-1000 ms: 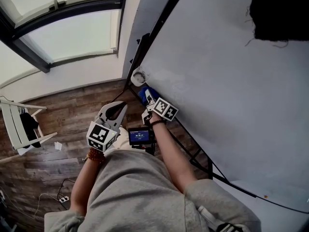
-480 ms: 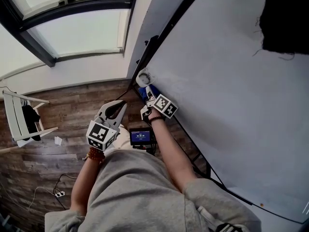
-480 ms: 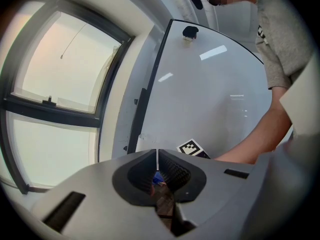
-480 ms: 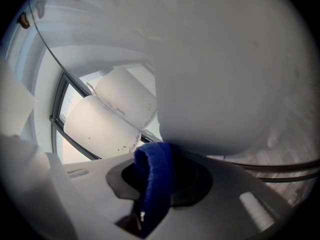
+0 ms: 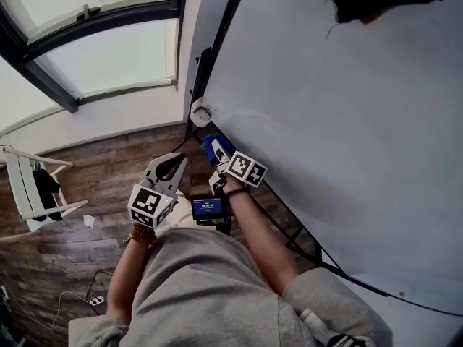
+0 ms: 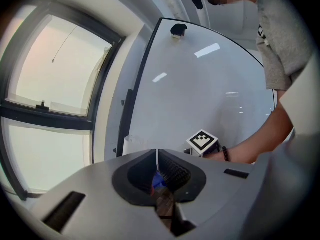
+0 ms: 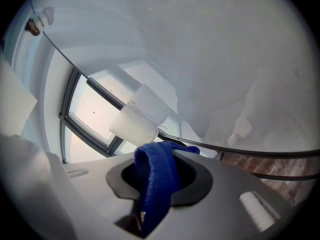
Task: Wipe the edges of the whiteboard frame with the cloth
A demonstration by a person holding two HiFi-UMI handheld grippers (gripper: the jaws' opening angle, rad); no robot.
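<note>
Two grippers show. On the left, our left gripper (image 5: 172,165) hangs over the wood floor (image 5: 94,165), clear of the board. Its jaws are pressed together with nothing between them. Just to its right, our right gripper (image 5: 219,152) is clamped on the blue cloth (image 5: 214,147), which fills the jaws and folds out over their tips. The cloth sits at the lower edge of the frame (image 7: 260,152) of the whiteboard (image 5: 347,121), near the bottom corner, where a white cylinder (image 5: 200,112) stands. The cloth and the left gripper are apart.
</note>
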